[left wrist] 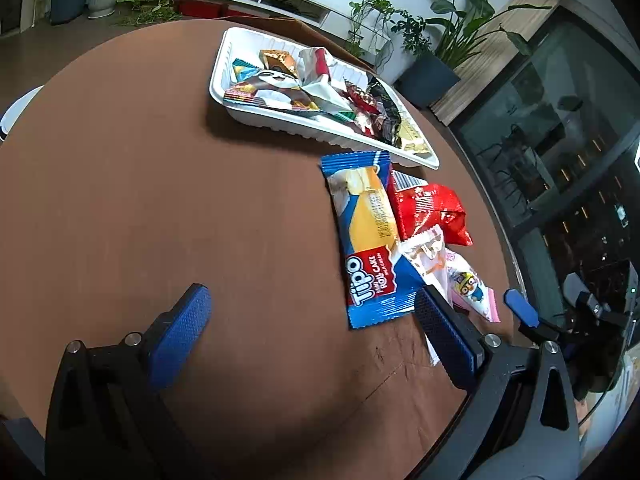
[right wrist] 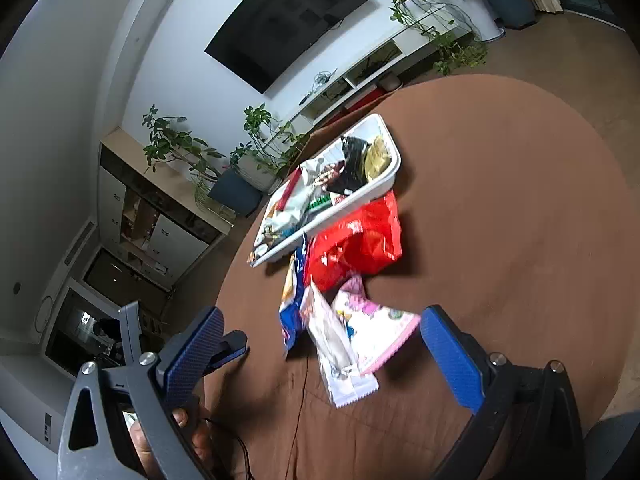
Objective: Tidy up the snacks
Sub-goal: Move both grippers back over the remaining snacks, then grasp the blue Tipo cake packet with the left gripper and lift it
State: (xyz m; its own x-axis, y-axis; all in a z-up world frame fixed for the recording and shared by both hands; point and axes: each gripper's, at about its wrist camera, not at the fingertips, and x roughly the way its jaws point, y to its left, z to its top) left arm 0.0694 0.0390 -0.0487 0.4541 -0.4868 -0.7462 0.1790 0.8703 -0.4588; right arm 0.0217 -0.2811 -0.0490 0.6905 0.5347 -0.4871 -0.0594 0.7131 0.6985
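Observation:
A white tray (left wrist: 304, 130) holding several wrapped snacks sits at the far side of the round brown table (left wrist: 160, 200). In front of it lie a blue roll cake packet (left wrist: 368, 236), a red packet (left wrist: 432, 208), a clear white packet (left wrist: 428, 256) and a pink cartoon packet (left wrist: 472, 284). My left gripper (left wrist: 312, 320) hovers open just short of the blue packet, nothing between its pads. My right gripper (right wrist: 320, 348) is open above the white packet (right wrist: 336, 352) and the pink packet (right wrist: 376, 328), without touching them. The red packet (right wrist: 356, 248) lies against the tray (right wrist: 394, 168).
The table edge (left wrist: 500, 240) curves close behind the loose packets. A thin black cable (right wrist: 300, 400) runs across the near tabletop. A hand (right wrist: 188, 420) holds the left gripper's frame. Potted plants, a low shelf and a wall screen stand beyond the table.

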